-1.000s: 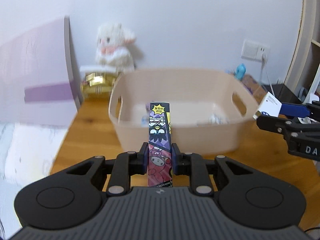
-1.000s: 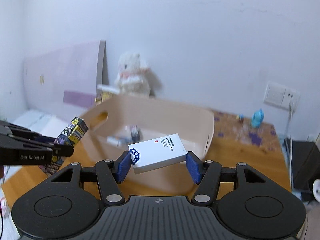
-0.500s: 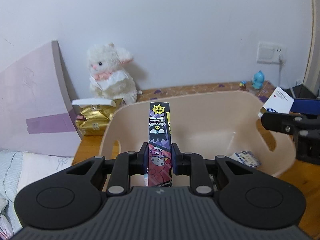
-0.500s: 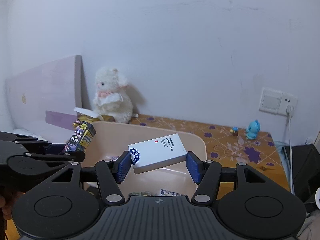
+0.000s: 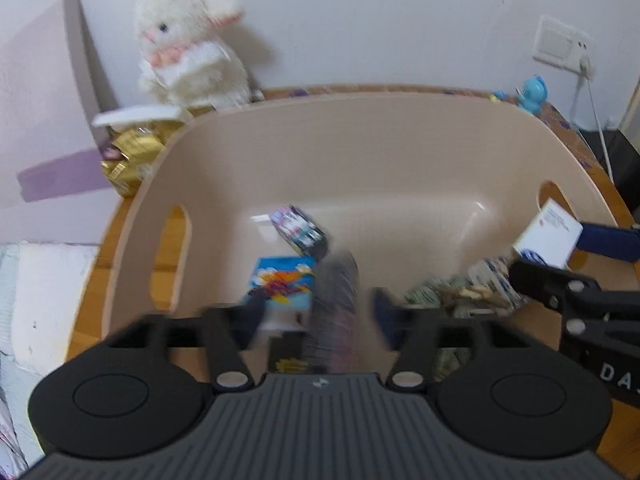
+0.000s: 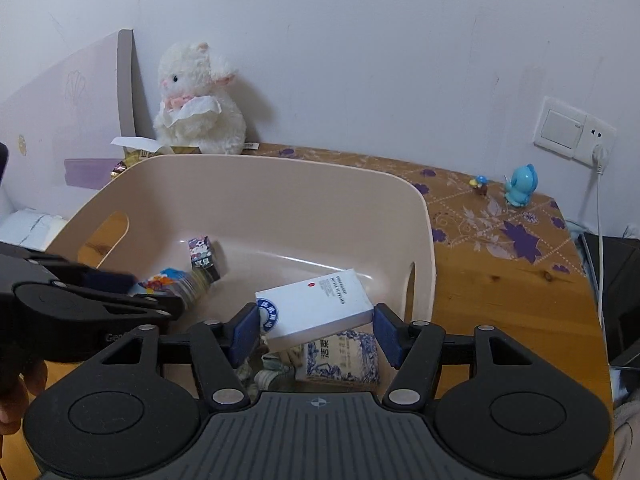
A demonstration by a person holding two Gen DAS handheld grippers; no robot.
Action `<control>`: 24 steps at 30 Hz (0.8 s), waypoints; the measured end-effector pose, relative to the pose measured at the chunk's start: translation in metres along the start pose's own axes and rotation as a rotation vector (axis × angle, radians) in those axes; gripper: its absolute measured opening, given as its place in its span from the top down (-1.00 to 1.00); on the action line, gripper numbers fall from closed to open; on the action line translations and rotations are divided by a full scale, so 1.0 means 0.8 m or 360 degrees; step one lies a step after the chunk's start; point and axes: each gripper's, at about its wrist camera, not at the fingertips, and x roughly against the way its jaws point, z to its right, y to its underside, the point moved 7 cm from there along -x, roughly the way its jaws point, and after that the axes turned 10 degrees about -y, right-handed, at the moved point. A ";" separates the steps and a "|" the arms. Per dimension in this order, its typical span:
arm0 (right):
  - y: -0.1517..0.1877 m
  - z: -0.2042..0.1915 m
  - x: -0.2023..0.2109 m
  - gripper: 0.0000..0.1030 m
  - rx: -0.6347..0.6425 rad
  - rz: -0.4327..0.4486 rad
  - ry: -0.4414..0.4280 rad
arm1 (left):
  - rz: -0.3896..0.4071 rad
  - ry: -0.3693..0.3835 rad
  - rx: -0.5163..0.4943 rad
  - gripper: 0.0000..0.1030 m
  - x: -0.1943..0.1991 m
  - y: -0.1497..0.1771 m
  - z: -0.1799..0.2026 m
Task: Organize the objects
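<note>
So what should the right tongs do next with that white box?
Probably open the right tongs and let the white box drop. It hangs over the bin, above the things inside. The left tongs are open, with a blurred box loose between them.

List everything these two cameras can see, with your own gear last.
bin: 1, beige, on the table
white box: 1, white, held over the bin
tall cartoon box: 1, dark multicolour, blurred, between the left fingers
small cartoon box: 1, dark, bin floor
blue pack: 1, blue, bin floor
patterned pack: 1, blue-white, under the white box
plush toy: 1, white, against the wall
gold bag: 1, gold, beside the bin
figurine: 1, blue, near the socket
table: 1, wooden
left gripper: 1, black, open
right gripper: 1, black, gripping the white box
</note>
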 end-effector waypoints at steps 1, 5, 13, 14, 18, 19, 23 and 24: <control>0.000 -0.001 0.003 -0.35 0.0006 0.0003 0.0006 | 0.0029 -0.0011 0.0021 -0.53 0.004 -0.001 -0.004; -0.004 -0.005 0.027 -0.63 0.0029 0.0051 0.0018 | 0.0054 0.0019 0.0040 -0.57 0.024 -0.006 -0.014; 0.001 -0.025 0.090 -1.00 0.0037 0.0106 0.0028 | 0.0164 0.0038 0.0028 -0.72 0.080 0.006 -0.029; 0.003 -0.029 0.097 -1.00 0.0035 0.0105 0.0021 | 0.0170 0.0040 0.0024 -0.72 0.087 0.010 -0.029; 0.018 -0.045 0.122 -1.00 0.0078 0.0105 0.0053 | 0.0191 0.0027 -0.0005 -0.72 0.115 0.028 -0.033; 0.021 -0.049 0.129 -1.00 0.0084 0.0108 0.0052 | 0.0196 0.0026 -0.0008 -0.72 0.122 0.033 -0.034; 0.034 -0.061 0.153 -1.00 0.0061 0.0133 0.0008 | 0.0208 0.0048 -0.0030 -0.72 0.151 0.054 -0.035; 0.039 -0.064 0.159 -1.00 0.0053 0.0135 0.0001 | 0.0210 0.0054 -0.0033 -0.72 0.158 0.059 -0.036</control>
